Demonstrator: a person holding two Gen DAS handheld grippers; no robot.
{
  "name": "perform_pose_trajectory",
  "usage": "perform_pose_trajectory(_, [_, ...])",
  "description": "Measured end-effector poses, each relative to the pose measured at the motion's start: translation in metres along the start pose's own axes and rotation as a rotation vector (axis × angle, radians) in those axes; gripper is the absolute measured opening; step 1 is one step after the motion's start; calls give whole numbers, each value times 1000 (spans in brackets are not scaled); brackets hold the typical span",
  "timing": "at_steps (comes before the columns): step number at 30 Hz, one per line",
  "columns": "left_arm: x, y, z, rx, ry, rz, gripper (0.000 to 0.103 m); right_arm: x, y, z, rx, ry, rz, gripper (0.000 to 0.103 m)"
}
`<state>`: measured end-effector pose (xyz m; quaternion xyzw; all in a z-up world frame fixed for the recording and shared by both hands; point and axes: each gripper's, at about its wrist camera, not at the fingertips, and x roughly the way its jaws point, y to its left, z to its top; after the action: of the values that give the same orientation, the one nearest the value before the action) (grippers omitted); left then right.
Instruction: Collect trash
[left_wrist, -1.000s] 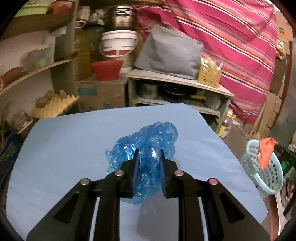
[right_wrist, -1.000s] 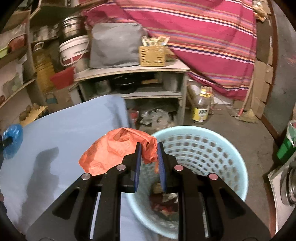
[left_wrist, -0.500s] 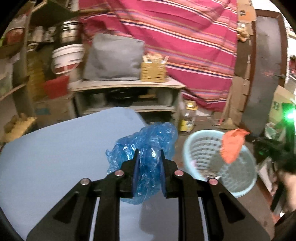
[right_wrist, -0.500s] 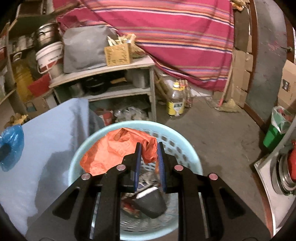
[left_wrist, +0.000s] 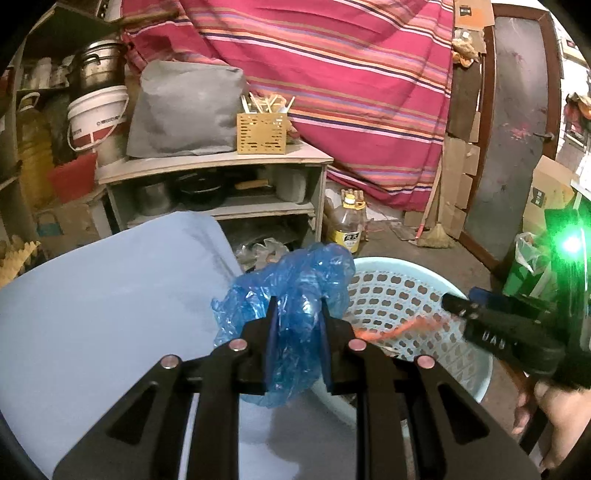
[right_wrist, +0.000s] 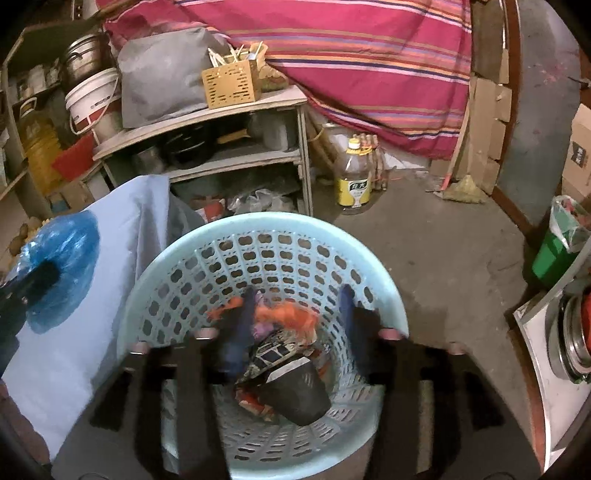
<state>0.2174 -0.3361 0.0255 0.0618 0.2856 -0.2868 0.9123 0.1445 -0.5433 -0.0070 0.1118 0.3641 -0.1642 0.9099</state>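
Left tool (left_wrist: 295, 332): jaws narrow, pads clamped on the crumpled blue plastic bag (left_wrist: 291, 291), same grip as a second ago. What differs is the backdrop. A second ago the bag hung over the middle of the blue-covered table (left_wrist: 103, 295); it now sits at the table's right edge, overlapping the rim of the pale blue basket (left_wrist: 413, 291) in the left wrist view. Whether the bag is truly over the basket mouth cannot be told from this angle. In the right wrist view the bag (right_wrist: 59, 266) appears at far left, beside the basket and in front of the table cloth.

Right tool (right_wrist: 295, 325): jaws have just been opening and now stand wide, motion-blurred. A second ago they pinched the orange wrapper (right_wrist: 291, 317) at the table edge beside the basket; half a second ago still pinched, over the basket mouth. Now the pads no longer press it. The wrapper shows as an orange smear between the spread fingers, inside the basket (right_wrist: 258, 254), above the dark trash at the bottom. From the left wrist view it reads as a streak (left_wrist: 399, 328) against the basket wall, just off the right tool's tip (left_wrist: 458, 306).
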Motion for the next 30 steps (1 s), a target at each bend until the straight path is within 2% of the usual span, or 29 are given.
perform_pose_trajectory(4, [8, -13, 1, 19, 9, -11, 20, 3, -14, -2, 8, 18, -53, 68])
perform_pose_trajectory(6, [12, -19, -1, 31, 15, -24, 20, 0, -25, -4, 41, 8, -63, 79])
perform_pose_trajectory(9, [22, -31, -4, 43, 31, -38, 20, -8, -37, -4, 61, -19, -75, 88])
perform_pose_trajectory(15, [49, -49, -6, 46, 68, -62, 21, -15, -56, -9, 89, -34, -99, 92])
perform_pose_trajectory(19, [61, -56, -6, 46, 84, -48, 23, -19, -65, -11, 108, -43, -106, 93])
perform_pose_trajectory(20, [64, -56, -7, 38, 90, -47, 30, -20, -66, -10, 115, -47, -106, 93])
perform_pose_trajectory(21, [65, -56, -7, 32, 98, -46, 46, -21, -66, -10, 118, -49, -108, 93])
perform_pose_trajectory(22, [65, -55, -7, 23, 101, -39, 56, -21, -67, -10, 118, -52, -112, 93])
perform_pose_trajectory(23, [62, -53, -8, 16, 92, -25, 70, -22, -67, -10, 115, -53, -114, 93])
perform_pose_trajectory(26, [54, -47, -8, 18, 75, -12, 76, -22, -64, -10, 102, -54, -116, 93])
perform_pose_trajectory(30, [37, -30, -8, -10, 67, 2, 79, -22, -57, -10, 81, -57, -116, 96])
